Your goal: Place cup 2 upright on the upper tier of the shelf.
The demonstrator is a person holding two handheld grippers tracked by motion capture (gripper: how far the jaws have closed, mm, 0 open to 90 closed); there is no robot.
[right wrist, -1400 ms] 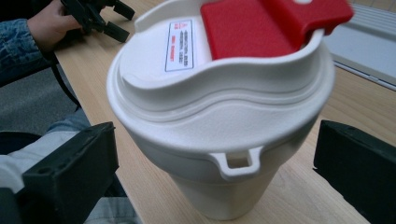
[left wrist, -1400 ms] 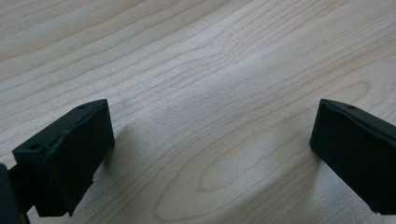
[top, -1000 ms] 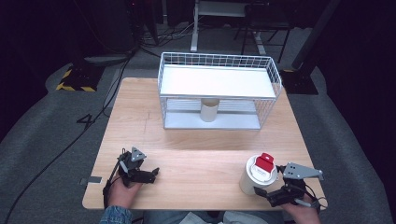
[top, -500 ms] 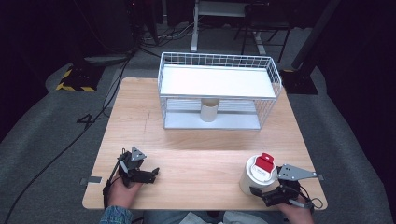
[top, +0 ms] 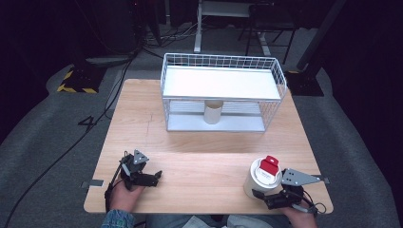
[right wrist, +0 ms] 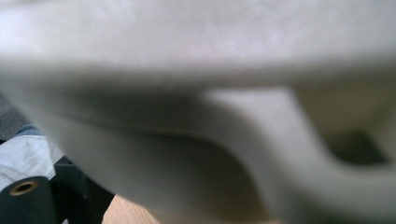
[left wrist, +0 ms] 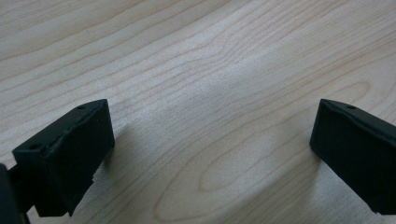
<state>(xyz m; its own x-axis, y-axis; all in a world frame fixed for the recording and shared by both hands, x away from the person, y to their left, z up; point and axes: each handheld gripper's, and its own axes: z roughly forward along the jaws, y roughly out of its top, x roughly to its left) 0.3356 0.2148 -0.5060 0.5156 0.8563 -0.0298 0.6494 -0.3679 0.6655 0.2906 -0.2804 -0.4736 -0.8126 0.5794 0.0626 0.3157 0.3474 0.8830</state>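
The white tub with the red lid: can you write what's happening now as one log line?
right gripper: at white tub, grip unclear | left gripper: open, empty, low over table | wire shelf: untouched

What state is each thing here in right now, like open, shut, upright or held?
Left gripper: open, holding nothing, low over the table.
Right gripper: against the white jug; grip unclear.
White jug: upright, red lid on.
Wire rack: upright.
Cup: upright under the rack's shelf.
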